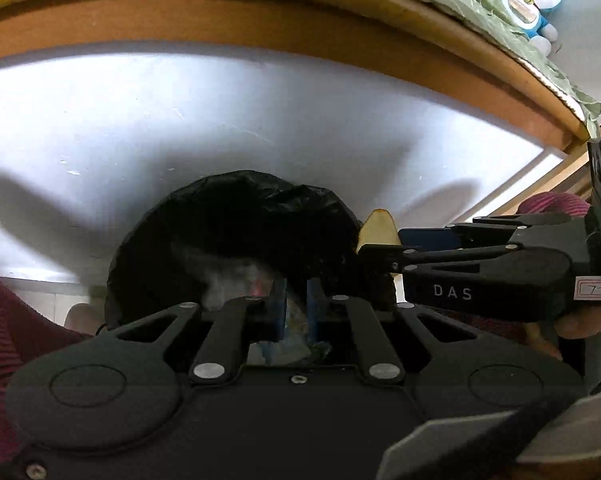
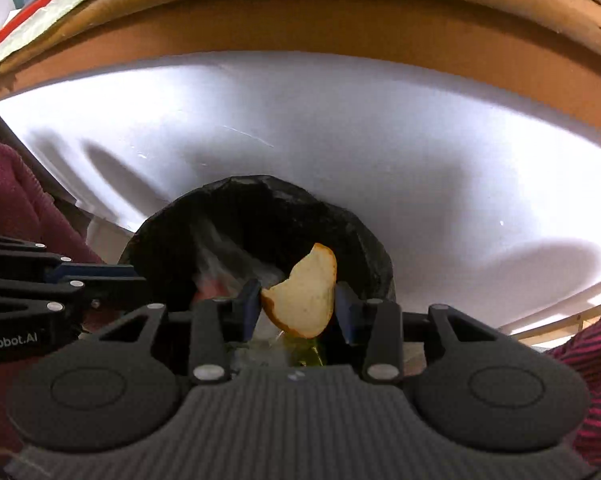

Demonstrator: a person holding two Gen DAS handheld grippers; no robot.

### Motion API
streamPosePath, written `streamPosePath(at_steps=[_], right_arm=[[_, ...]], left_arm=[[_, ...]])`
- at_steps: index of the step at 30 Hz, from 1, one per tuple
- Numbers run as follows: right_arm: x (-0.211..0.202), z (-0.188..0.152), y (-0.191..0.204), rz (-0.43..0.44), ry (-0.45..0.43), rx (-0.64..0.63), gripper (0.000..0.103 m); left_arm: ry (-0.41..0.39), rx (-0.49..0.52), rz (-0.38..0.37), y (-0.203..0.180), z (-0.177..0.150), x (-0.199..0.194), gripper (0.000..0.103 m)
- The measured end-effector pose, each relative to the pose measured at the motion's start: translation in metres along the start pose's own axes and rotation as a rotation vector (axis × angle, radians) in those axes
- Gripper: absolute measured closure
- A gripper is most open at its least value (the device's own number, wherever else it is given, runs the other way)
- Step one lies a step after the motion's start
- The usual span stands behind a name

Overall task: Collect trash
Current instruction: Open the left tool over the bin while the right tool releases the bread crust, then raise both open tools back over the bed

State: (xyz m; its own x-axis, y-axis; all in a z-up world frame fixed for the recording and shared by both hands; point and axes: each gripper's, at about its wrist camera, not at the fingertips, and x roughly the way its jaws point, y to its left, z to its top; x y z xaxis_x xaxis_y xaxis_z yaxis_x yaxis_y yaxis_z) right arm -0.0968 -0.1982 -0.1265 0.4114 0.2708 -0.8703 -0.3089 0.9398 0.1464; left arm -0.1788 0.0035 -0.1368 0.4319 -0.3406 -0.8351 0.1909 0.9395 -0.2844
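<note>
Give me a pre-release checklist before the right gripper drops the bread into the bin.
1. Bread slice held between the right gripper fingers: ok.
2. Bread over the mouth of the black-lined bin: ok in the right wrist view; the left wrist view shows it near the bin's right rim, so depth cannot tell.
3. Bin open, room inside: ok, trash lies low in it.
4. Left gripper clear of the drop path: ok, it sits to the side.
5. Left gripper state: shut; a crumpled scrap shows between its fingers, whether gripped cannot tell.
6. Tabletop edge clear of both grippers: ok.
</note>
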Motion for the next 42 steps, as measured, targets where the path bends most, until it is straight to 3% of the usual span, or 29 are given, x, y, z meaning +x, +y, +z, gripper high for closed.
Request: streamPosePath(at_steps=[5,11,14,16,19,23,26,29,36,42], right_arm=[[0.0,0.001,-0.002,0.015,0.007,0.005,0.056],[0.003,0.001,-0.005,0.048,0.013,0.006,0.035],[0.0,0.002,-0.003,0.053,0.002,0.0,0.031],[-0.003,0.003,-0.002,0.053,-0.008,-0.003,0.03],[-0.012,0.006,0.001,0.054,-0.037,-0.013,0.03],[-0.037,0.014,0.006,0.056,-0.113,-0.043,0.028],[-0.06,0.023,0.008,0.077,-0.18,-0.054,0.025],[-0.085,0.032,0.009,0.084,-0.258,-0.074,0.024],[-0.126,0.06,0.008,0.053,-0.429,-0.105,0.017],[-0.132,0.086,-0.008,-0.038,-0.508,-0.061,0.017]], left_arm=[[0.005,-0.009,0.003,0.003,-0.002,-0.002,0.093],[-0.013,-0.008,0.033,0.004,0.001,-0.003,0.09],[-0.037,0.0,0.054,0.005,0.003,-0.007,0.077],[-0.057,0.002,0.061,0.005,0.005,-0.011,0.063],[-0.087,0.012,0.072,0.006,0.009,-0.019,0.053],[-0.151,0.042,0.074,0.004,0.017,-0.038,0.041],[-0.216,0.073,0.084,0.002,0.027,-0.057,0.025],[-0.308,0.102,0.089,-0.001,0.039,-0.082,0.019],[-0.496,0.119,0.122,-0.004,0.083,-0.122,0.011],[-0.581,0.06,0.151,0.006,0.129,-0.126,0.01]])
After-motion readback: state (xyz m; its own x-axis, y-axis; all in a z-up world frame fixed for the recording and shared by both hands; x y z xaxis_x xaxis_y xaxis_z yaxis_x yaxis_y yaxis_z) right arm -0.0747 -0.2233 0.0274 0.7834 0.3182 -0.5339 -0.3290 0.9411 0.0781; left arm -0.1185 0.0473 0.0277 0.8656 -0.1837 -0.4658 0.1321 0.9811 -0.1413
